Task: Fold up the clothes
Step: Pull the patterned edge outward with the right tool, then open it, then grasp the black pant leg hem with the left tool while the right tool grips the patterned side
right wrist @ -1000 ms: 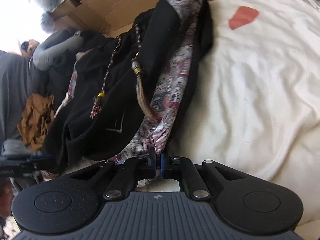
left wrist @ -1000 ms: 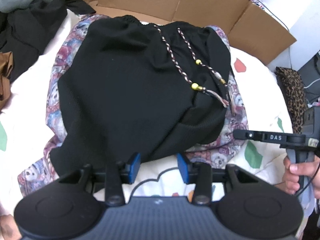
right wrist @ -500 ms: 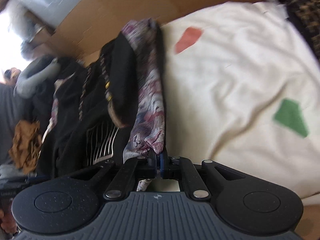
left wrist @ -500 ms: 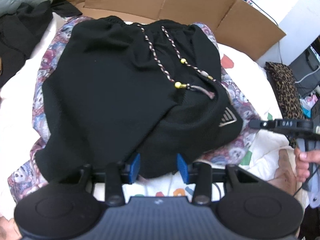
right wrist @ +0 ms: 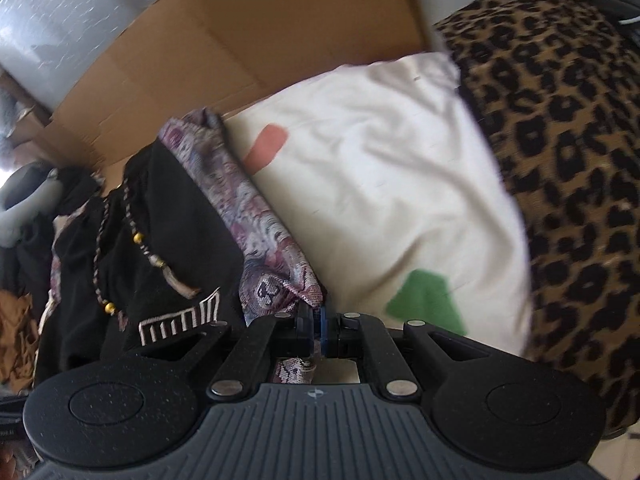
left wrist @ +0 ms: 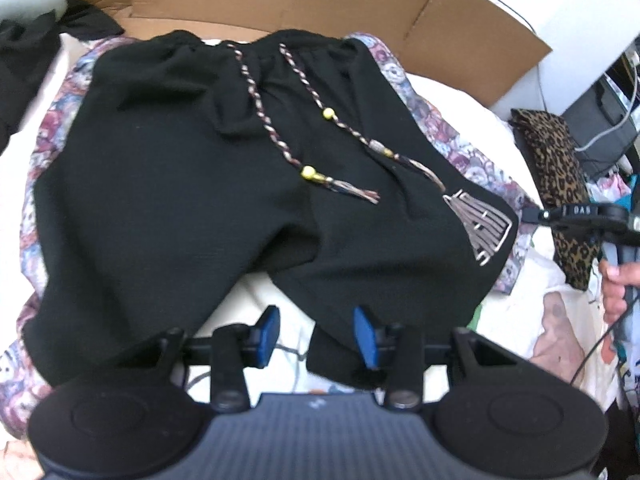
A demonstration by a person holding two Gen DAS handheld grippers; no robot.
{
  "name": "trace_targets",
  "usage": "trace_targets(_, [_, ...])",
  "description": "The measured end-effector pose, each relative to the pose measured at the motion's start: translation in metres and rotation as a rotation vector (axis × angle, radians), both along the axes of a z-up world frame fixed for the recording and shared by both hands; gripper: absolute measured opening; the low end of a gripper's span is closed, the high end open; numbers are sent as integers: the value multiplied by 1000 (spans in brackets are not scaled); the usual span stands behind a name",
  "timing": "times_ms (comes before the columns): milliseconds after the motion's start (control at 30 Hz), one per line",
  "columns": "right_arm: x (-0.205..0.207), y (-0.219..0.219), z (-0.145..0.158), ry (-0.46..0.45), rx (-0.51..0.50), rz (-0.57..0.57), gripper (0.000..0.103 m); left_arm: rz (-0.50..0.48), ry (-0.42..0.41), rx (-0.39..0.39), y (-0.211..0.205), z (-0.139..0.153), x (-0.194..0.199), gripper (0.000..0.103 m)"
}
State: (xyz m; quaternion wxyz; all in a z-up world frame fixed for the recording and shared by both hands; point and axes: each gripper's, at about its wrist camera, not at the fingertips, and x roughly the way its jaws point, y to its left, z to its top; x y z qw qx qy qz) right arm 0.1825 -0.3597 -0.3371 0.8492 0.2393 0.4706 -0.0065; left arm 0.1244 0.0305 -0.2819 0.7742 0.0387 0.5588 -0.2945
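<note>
Our right gripper [right wrist: 316,322] is clamped on the corner of the patterned cloth [right wrist: 256,232] under the black shorts [left wrist: 224,184]. The shorts lie spread on the bed [right wrist: 380,168], straight ahead of our left gripper [left wrist: 316,328], waistband far, legs toward us. Its jaws stand apart and empty, just above the right leg hem. Braided drawstrings [left wrist: 264,120] cross the front.

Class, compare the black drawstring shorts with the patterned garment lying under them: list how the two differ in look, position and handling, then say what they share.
Colour: the black drawstring shorts are plain black with a braided cord and a pale line emblem; the patterned garment is purple, pink and blue.
Position: the shorts lie on top; the patterned garment shows only round their edges.
Handling: the right gripper is shut on the patterned garment's edge; the left gripper's pads do not press on the shorts.
Both rest on the cream sheet.
</note>
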Motion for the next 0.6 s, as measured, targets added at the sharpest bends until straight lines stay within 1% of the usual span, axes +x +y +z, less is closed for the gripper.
trace_targets(67, [-2, -8, 2, -2, -4, -15, 0, -2, 17, 4, -2, -4, -1, 44])
trace_targets(133, [-4, -11, 0, 0, 24, -14, 1, -11, 44, 6, -4, -11, -4, 44])
trace_targets(167, [-5, -12, -2, 0, 38, -14, 2, -19, 57, 5, -5, -14, -6, 44])
trace_targets(200, [-7, -12, -4, 3, 47, -15, 6, -28, 64, 2, -7, -17, -9, 44])
trace_targets(367, [-17, -12, -16, 37, 82, -8, 8, -61, 71, -12, -17, -24, -16, 48])
trace_targets(433, [-20, -10, -20, 51, 87, 2, 12, -68, 71, -15, -20, -25, -18, 49])
trace_targets(500, [-23, -8, -24, 65, 79, 13, 26, -84, 75, -20, -24, -25, -19, 49])
trace_targets(600, [-30, -8, -30, 74, 90, 13, 28, -108, 65, -42, -25, -19, -21, 49])
